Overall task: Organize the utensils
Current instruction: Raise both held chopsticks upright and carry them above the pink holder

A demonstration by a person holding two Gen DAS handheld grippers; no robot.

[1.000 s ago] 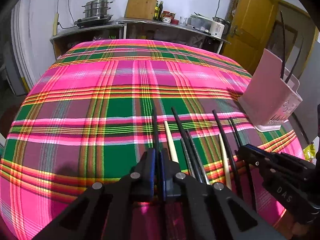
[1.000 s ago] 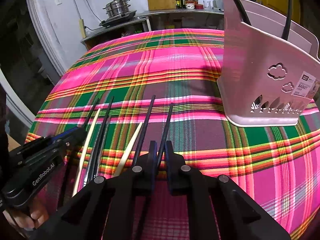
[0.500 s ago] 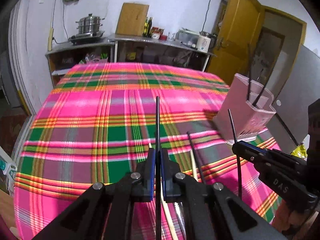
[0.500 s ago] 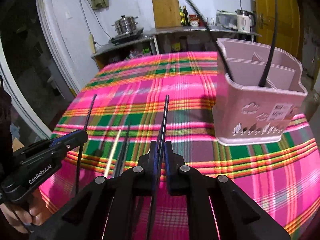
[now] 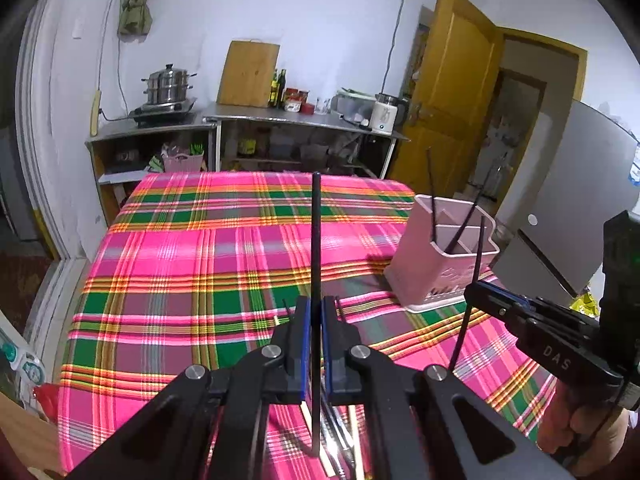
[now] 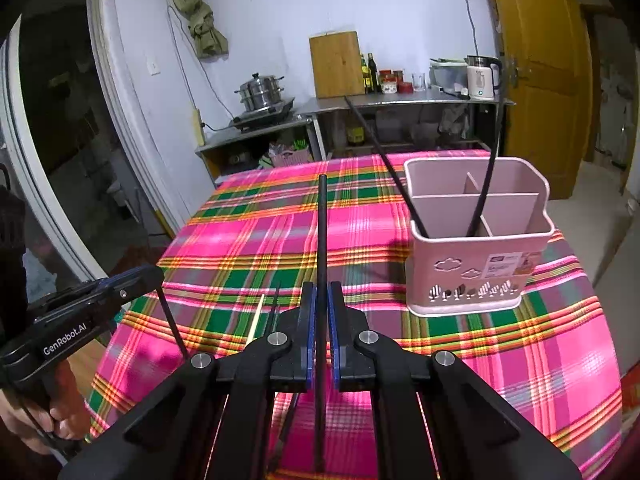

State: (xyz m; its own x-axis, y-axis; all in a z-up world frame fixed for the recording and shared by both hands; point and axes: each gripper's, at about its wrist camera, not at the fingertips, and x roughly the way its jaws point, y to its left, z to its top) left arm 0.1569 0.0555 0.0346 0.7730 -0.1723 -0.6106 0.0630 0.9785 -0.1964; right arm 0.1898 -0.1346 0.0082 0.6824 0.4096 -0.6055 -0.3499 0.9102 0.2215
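Now that both are lifted off the desk point(image 5: 168, 264), left hand-held gripper point(image 5: 315, 344) and right hand-held gripper point(image 6: 321, 332) each clench a black chopstick point(image 5: 316, 240), pink utensil holder point(image 6: 476, 240) next.

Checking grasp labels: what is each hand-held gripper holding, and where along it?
Left hand-held gripper and right hand-held gripper each pinch a black chopstick partway along its length.

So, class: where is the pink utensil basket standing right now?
The pink utensil basket stands upright on the plaid tablecloth, right of centre in the right wrist view, two black chopsticks leaning inside it.
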